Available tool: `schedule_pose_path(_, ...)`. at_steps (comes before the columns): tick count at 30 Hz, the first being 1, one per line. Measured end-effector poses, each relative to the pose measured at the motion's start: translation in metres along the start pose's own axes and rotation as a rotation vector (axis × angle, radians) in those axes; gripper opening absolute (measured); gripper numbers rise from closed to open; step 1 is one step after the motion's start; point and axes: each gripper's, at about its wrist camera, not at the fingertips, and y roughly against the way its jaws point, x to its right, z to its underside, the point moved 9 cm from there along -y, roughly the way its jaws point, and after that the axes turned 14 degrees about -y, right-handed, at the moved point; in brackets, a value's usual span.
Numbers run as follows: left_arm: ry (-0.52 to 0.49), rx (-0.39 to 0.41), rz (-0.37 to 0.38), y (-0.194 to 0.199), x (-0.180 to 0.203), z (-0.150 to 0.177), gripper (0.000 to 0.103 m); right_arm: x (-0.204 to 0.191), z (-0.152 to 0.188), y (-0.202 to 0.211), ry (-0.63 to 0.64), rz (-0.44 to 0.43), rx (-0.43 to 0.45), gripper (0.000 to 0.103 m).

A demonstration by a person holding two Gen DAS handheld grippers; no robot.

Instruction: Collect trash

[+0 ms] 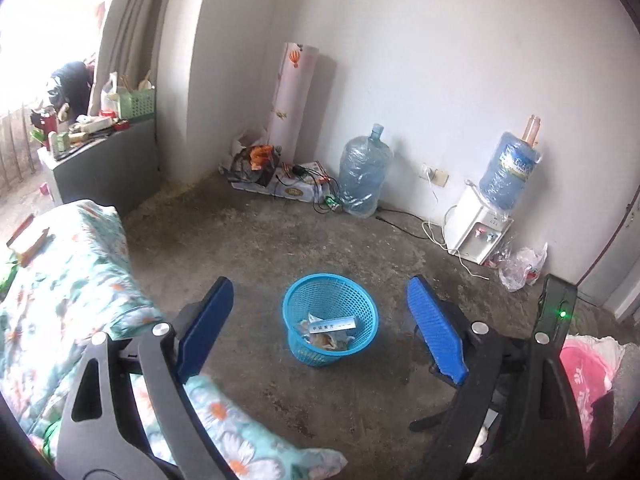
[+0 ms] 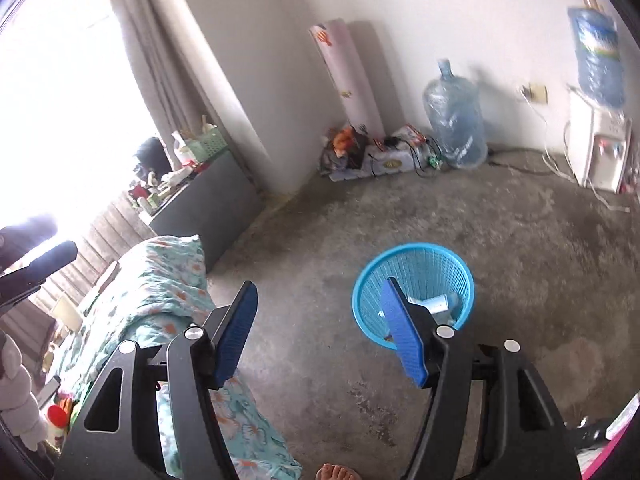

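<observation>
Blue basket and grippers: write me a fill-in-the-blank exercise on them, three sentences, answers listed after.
1. The blue basket stands on the bare ____ floor.
2. The left gripper and right gripper both have ____ jaws with nothing between them.
3. Inside the basket lies a small white ____ on crumpled scraps.

Missing words: concrete; open; box

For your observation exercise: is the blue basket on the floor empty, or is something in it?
Not empty. The blue basket stands upright on the concrete floor, holding a small white box and crumpled scraps at the bottom.
</observation>
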Motion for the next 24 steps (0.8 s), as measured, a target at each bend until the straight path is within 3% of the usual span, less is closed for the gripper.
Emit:
schedule_pose_path(5,0.043,0.04,-0.112,0.084,-0.031,0.032,0.09,-0.068,0.003,0.053,0.138,-0.067,0.142,0.097)
schedule_pose_path(11,0.108,0.084,-0.244,0.163,-0.066,0.073,0.091,-0.13,0.026,0.094,0.264,-0.142,0.223,0.097)
schedule_pose_path(18,0.205,0.116,-0.346,0.224,-0.091,0.122,0.091,-0.178,0.074,0.118,0.363,-0.206,0.142,0.097)
schedule_pose_path(24,0.268,0.134,-0.405,0.273,-0.11,0.158,0.091,-0.184,0.095,0.136,0.339,-0.222,0.077,0.097)
